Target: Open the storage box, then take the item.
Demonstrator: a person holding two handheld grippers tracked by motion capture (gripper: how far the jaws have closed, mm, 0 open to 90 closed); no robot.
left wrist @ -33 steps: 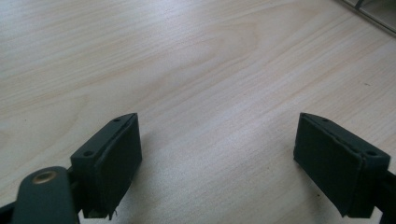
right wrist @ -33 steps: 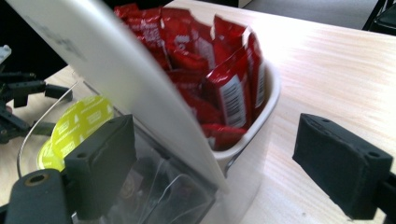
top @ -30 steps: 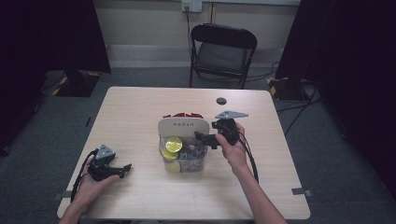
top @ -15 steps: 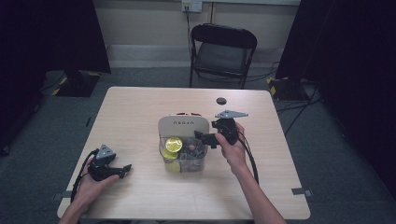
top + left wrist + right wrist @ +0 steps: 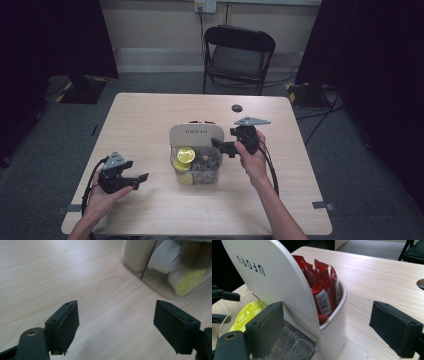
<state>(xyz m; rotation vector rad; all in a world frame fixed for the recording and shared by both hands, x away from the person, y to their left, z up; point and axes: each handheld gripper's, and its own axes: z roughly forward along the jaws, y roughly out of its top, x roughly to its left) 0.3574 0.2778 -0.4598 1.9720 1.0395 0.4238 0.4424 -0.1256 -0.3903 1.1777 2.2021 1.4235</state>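
black tongs (image 5: pixel 141 178) (grey plates), trailing cables

A pale wood table (image 5: pixel 150 120) carries a white and clear organizer (image 5: pixel 196 155) near its middle, with red packets (image 5: pixel 324 290) behind the divider and yellow-lidded pods (image 5: pixel 186 154) in front. A round hole (image 5: pixel 237 107) sits near the far edge.

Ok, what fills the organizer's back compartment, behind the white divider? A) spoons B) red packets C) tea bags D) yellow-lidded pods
B: the right gripper view shows red packets standing upright behind the white divider, while the yellow-lidded pod sits in the clear front section.
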